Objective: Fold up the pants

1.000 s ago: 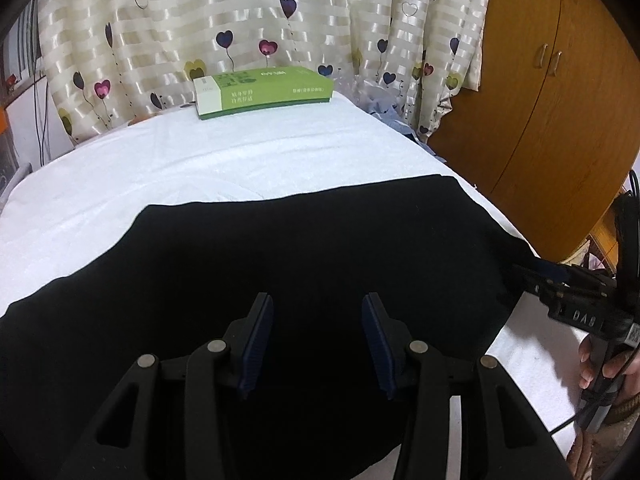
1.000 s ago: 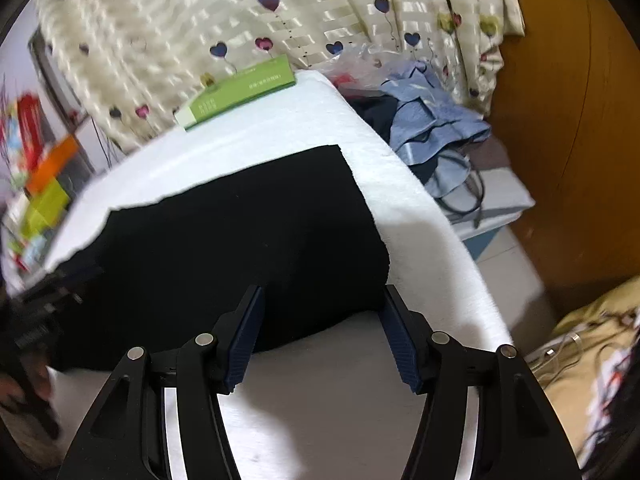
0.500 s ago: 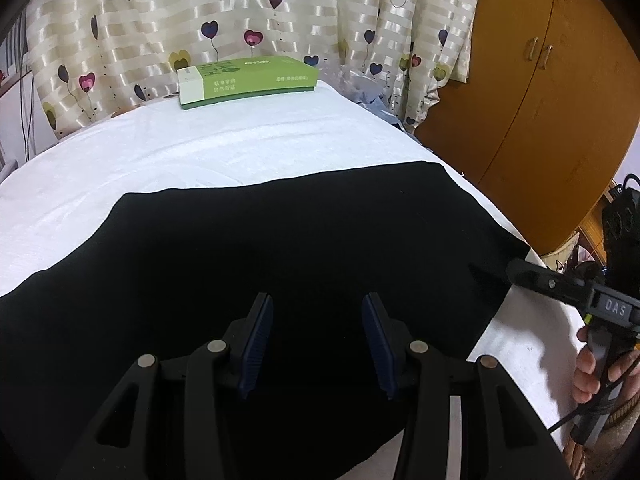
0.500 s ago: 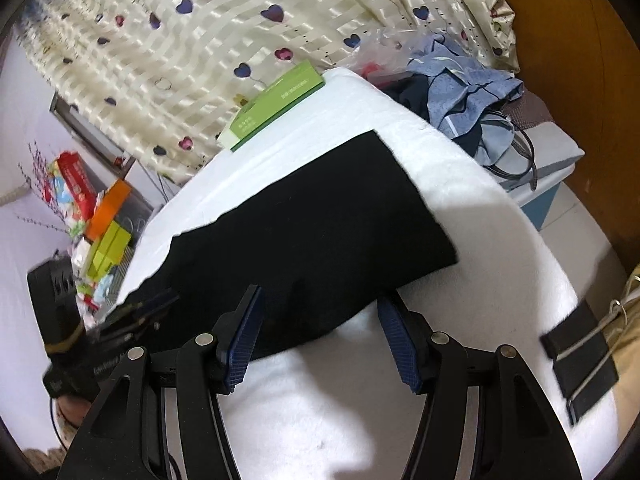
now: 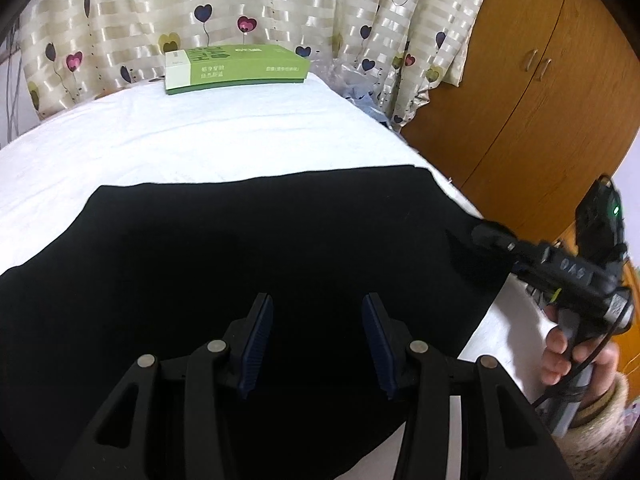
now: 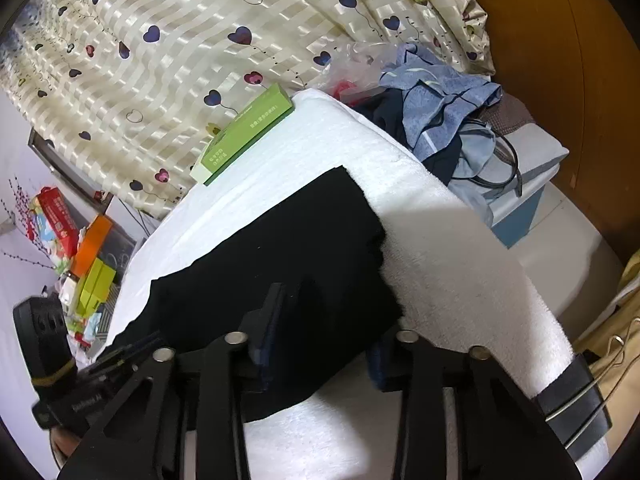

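Note:
Black pants (image 5: 260,248) lie flat across the white towel-covered table (image 5: 180,132). My left gripper (image 5: 318,320) hovers open above their near middle, with only the cloth below its blue pads. At the pants' right edge, my right gripper (image 5: 482,236) is held by a hand. In the right wrist view its jaws (image 6: 324,328) are closing. The edge of the pants (image 6: 280,248) is bunched up between the pads, which press on it. The left gripper (image 6: 120,354) shows at the lower left of that view.
A green box (image 5: 236,67) lies at the table's far edge before a heart-patterned curtain. A wooden wardrobe (image 5: 520,100) stands to the right. Blue clothes (image 6: 440,112) are piled beyond the table's end. A black binder clip (image 6: 572,404) grips the towel's corner.
The right gripper's jaws have come in from wide open onto the pants' right edge, and the cloth has bunched up between them. The left gripper has stayed open over the pants.

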